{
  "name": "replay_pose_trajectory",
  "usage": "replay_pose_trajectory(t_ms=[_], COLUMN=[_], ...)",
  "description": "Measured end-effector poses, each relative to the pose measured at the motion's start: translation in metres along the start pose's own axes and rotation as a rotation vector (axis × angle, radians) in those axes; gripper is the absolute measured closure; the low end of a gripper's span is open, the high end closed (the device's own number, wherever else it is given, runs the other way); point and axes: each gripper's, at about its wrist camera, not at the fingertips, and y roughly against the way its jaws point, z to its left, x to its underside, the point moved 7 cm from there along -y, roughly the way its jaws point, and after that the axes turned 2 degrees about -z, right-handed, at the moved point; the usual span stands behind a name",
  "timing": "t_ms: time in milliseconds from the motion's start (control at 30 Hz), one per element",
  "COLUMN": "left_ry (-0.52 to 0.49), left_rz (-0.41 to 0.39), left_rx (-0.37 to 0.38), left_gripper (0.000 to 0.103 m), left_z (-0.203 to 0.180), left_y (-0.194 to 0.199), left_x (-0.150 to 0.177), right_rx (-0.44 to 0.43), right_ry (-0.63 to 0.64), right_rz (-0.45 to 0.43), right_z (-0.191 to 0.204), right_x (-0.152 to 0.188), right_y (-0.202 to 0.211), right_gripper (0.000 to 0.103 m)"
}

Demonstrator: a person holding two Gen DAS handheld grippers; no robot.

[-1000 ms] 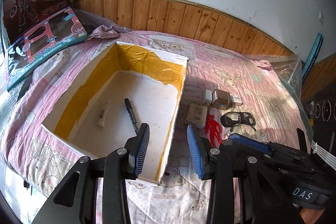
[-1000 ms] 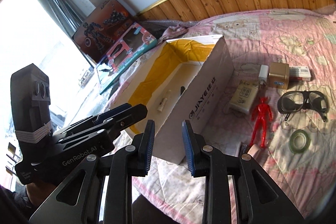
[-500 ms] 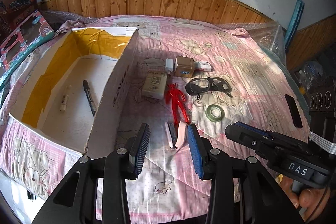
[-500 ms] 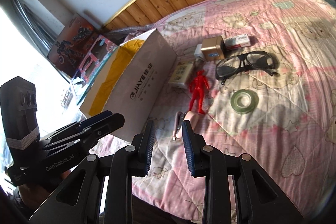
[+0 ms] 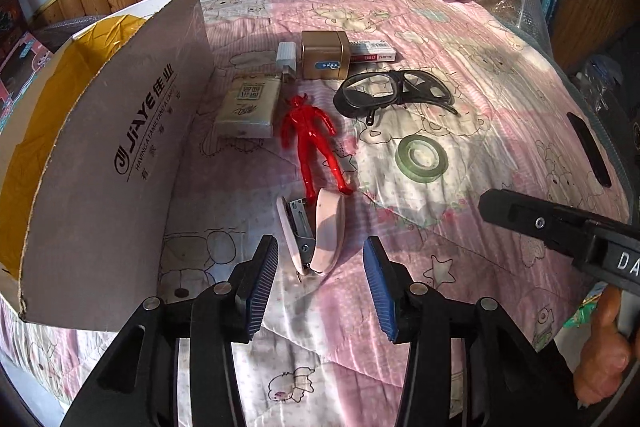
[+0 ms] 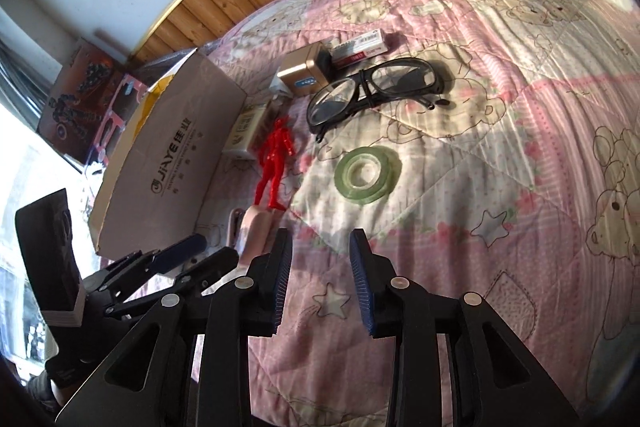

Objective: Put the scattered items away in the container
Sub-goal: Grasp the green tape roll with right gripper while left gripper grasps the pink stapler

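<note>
Stapler (image 5: 316, 233) pink, glossy, L gripper (image 5: 320, 273) jaws apart, cardboard box (image 5: 116, 163)

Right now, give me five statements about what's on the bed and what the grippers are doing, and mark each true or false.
1. The left gripper is open, with the pink stapler just ahead of it. True.
2. The red figure lies inside the cardboard box. False: it lies on the quilt beside the box.
3. The goggles sit farther from the grippers than the green tape roll. True.
4. The right gripper holds the tape roll. False: it is open and empty.
5. The stapler is hinged open. True.
</note>
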Motion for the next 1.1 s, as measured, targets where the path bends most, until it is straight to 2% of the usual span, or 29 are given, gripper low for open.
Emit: replay_pose_trajectory(t_ms=[267, 467, 533, 600, 667, 833, 1100], left_ry=[0.097, 0.088, 0.085, 0.079, 0.081, 0.105, 0.126], left_rz=[0.065, 0.021, 0.009, -0.001, -0.012, -0.014, -0.032], left_rx=[0.024, 0.028, 0.032, 0.025, 0.024, 0.047, 0.075], left_gripper=[0.053, 0.053, 0.057, 0.059, 0.061, 0.062, 0.062], left_z=[0.015, 0.018, 0.020, 0.022, 0.023, 0.027, 0.035], left_y=[-0.042, -0.045, -0.044, -0.044, -0.043, -0.036, -0.004], left_x=[0.007, 0.007, 0.007, 0.007, 0.008, 0.012, 0.008], right_rx=[0.097, 0.129, 0.142, 0.155, 0.195, 0.214, 0.174], right_ry=[0.029, 0.079, 0.106, 0.116, 0.152, 0.194, 0.133], right_rz=[0.039, 0.077, 0.071, 0.069, 0.069, 0.072, 0.020], right_z=[-0.027, -0.030, -0.027, -0.027, -0.028, -0.026, -0.018], right_x=[-0.027, -0.028, -0.030, -0.033, -0.033, -0.032, -0.035], right_y=[-0.040, -0.068, -0.070, -0.073, -0.075, -0.072, -0.042], right_gripper=[0.065, 0.066, 0.066, 0.070, 0.084, 0.087, 0.089])
